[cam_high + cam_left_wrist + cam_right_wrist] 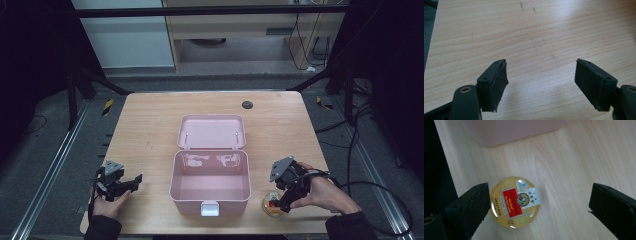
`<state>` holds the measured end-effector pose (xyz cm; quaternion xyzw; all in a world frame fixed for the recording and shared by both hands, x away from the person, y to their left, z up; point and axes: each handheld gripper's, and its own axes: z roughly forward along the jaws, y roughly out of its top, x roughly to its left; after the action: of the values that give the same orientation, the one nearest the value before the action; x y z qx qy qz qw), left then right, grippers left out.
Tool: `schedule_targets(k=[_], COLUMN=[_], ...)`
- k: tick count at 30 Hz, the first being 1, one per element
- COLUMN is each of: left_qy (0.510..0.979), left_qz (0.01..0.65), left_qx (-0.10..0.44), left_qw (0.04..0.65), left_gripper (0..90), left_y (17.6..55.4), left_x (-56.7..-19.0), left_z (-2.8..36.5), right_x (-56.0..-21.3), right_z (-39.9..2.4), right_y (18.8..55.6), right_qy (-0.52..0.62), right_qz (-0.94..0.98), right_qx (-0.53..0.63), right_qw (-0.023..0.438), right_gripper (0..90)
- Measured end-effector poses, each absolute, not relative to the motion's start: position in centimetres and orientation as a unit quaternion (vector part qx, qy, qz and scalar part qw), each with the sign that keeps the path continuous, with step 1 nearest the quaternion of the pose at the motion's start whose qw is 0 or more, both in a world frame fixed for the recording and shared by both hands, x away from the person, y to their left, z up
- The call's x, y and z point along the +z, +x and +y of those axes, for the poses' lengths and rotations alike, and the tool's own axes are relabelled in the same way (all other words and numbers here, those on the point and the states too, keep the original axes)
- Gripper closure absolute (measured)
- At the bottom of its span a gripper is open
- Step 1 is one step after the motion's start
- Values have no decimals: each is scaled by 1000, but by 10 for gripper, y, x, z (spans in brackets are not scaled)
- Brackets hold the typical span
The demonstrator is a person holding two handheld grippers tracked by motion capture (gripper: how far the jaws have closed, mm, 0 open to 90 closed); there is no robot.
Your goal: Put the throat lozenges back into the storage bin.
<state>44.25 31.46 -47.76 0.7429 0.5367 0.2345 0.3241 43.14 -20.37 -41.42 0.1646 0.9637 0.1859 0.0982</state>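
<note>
Right gripper view: small round gold tin (514,202) with a red and white label, flat on the pale wooden table (579,165) just beside a pink plastic box (511,130), between the wide-spread jaws of the right gripper (539,206) and nearer one of them. High view: same tin (273,205) near the table's front edge, right of the open box (210,187) with its lid (212,131) laid back. Left gripper (541,82) wide too, over bare wood, holding nothing.

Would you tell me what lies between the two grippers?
The open pink box sits between the left gripper and right gripper, in the high view.
</note>
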Motion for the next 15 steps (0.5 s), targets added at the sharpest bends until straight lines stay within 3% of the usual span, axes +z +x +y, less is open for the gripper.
schedule_targets(k=[15], left_qy=[744], left_qz=[536], left_qx=[234], left_qw=[323], left_gripper=[252], left_y=[443], left_x=[-478], left_z=[314], right_x=[-438], right_z=[-199], right_y=[425], right_qy=[157], right_qz=[972], right_qx=[153], right_qw=[79], right_gripper=[41])
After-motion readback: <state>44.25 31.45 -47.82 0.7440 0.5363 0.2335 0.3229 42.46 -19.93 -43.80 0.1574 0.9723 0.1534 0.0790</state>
